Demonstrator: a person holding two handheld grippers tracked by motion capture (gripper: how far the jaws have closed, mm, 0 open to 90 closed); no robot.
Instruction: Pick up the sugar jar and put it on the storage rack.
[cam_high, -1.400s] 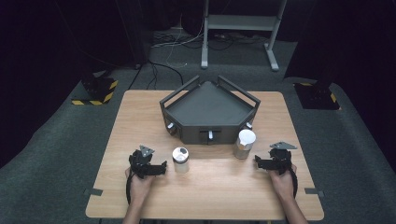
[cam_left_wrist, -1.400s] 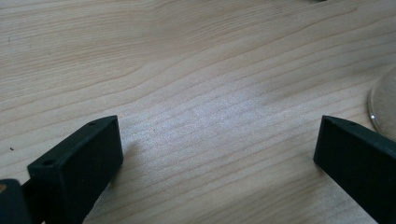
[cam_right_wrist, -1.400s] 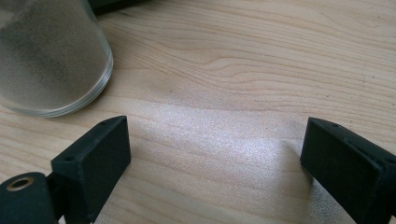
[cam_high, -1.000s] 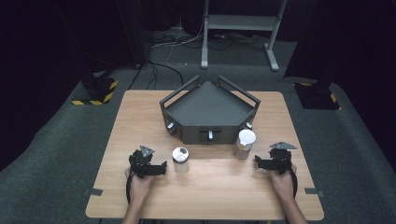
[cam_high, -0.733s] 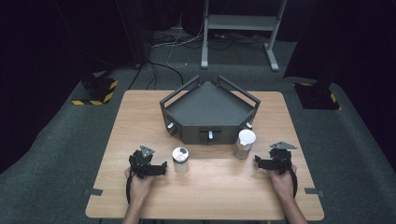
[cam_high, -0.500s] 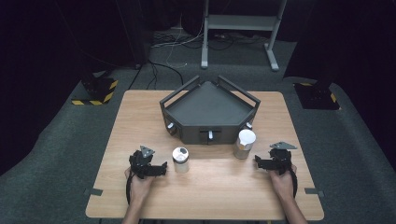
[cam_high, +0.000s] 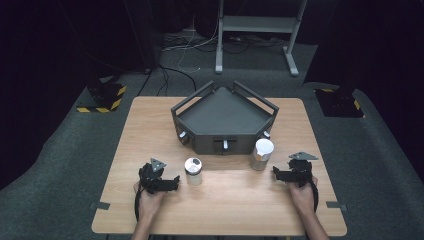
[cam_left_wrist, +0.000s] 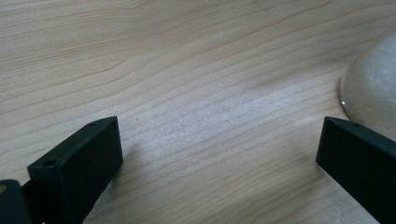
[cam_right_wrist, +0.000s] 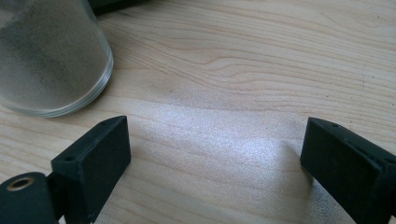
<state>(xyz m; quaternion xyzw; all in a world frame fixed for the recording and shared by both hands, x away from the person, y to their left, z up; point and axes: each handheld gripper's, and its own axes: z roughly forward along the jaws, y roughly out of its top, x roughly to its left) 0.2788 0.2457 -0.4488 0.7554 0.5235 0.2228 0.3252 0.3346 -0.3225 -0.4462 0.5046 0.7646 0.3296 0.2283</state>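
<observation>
Two jars before the tray, my tools flanking them.
On the table (cam_high: 150, 125) the tray (cam_high: 223, 119) sits centre-back; the open jar (cam_high: 193, 171) stands just right of my left tool (cam_high: 175, 182), the lidded jar (cam_high: 262, 154) left of my right tool (cam_high: 276, 173).

Wooden table (cam_high: 220, 200) on grey carpet, dark wedge-shaped tray (cam_high: 224, 120) at its middle, left gripper (cam_high: 172, 184) resting just beside an open jar (cam_high: 193, 171), right gripper (cam_high: 276, 172) near a white-lidded jar (cam_high: 262, 154), both hands low on the near edge
</observation>
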